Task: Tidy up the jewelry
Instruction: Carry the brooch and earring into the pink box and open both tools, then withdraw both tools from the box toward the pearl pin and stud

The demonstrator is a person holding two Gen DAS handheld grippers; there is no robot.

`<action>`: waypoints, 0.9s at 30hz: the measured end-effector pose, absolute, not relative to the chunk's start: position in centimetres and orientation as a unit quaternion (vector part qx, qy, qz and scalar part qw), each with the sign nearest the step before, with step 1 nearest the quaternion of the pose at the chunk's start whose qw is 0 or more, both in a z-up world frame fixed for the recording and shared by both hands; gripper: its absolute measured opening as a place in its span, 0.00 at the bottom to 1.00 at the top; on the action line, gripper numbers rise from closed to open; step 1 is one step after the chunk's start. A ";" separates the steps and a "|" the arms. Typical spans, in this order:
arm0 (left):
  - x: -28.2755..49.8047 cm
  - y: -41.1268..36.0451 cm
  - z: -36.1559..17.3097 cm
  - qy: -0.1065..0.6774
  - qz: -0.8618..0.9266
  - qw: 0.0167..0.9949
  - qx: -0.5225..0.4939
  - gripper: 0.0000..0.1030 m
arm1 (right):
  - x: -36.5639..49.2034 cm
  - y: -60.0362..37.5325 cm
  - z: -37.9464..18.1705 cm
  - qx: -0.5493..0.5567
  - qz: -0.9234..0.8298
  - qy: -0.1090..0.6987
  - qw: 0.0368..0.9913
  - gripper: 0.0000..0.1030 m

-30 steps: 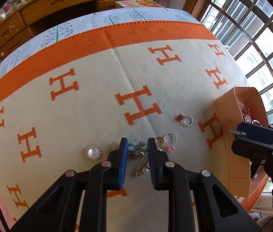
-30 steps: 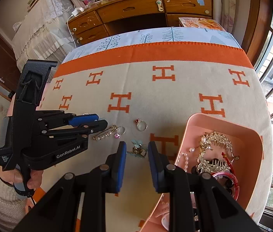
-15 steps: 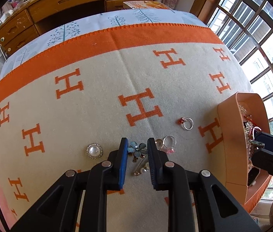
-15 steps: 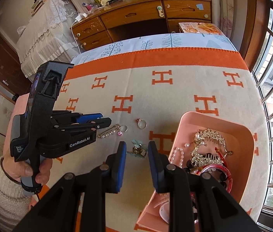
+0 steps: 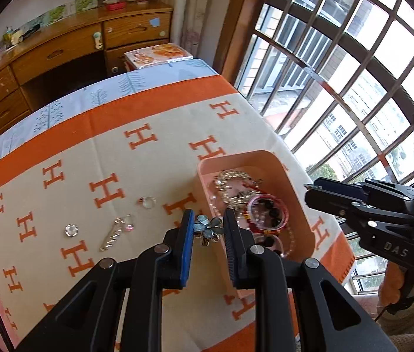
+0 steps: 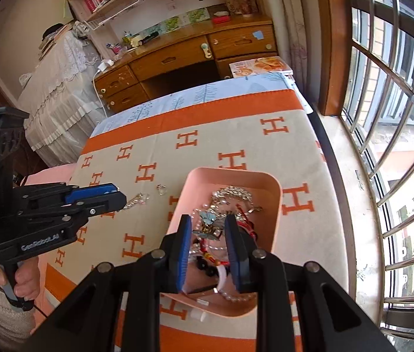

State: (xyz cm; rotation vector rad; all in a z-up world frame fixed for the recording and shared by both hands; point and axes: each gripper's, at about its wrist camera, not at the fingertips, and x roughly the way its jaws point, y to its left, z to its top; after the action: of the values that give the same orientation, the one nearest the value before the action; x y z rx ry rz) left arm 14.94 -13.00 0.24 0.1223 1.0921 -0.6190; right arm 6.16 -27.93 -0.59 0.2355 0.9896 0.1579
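Note:
My left gripper is shut on a blue flower brooch and holds it above the blanket, beside the near left rim of the pink tray. My right gripper is shut on another blue flower clip and holds it over the tray, which is full of necklaces and bracelets. On the blanket lie a ring, a rhinestone hair pin and a round pearl brooch.
The cream blanket with orange H marks covers the bed. A wooden desk stands beyond it. A barred window runs along the right side. The right gripper's body hangs over the tray's right side.
Both grippers lifted and moved right toward the tray, each carrying a blue flower piece. The right gripper now hangs over the tray; the left one is at its left rim.

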 end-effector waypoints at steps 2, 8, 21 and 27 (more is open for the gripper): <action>14.6 -14.5 0.1 0.512 -0.299 0.803 0.059 0.17 | 5.9 -28.7 -1.3 0.115 0.070 0.483 0.865 0.23; 15.3 -17.5 -2.4 0.532 -0.297 0.791 0.058 0.17 | 4.4 -29.0 -4.0 0.103 0.087 0.524 0.841 0.23; 16.2 -17.4 -5.4 0.560 -0.275 0.781 0.045 0.40 | 3.7 -28.9 -6.6 0.113 0.114 0.552 0.818 0.24; 15.3 -15.1 -3.9 0.542 -0.267 0.796 0.041 0.56 | 4.0 -28.4 -6.4 0.116 0.116 0.547 0.820 0.24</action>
State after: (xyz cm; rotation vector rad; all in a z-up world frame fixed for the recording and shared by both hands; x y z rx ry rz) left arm 15.31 -15.07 -3.90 0.0887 1.1642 -0.5734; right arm 3.96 -28.42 -6.35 0.2474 1.1656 0.2478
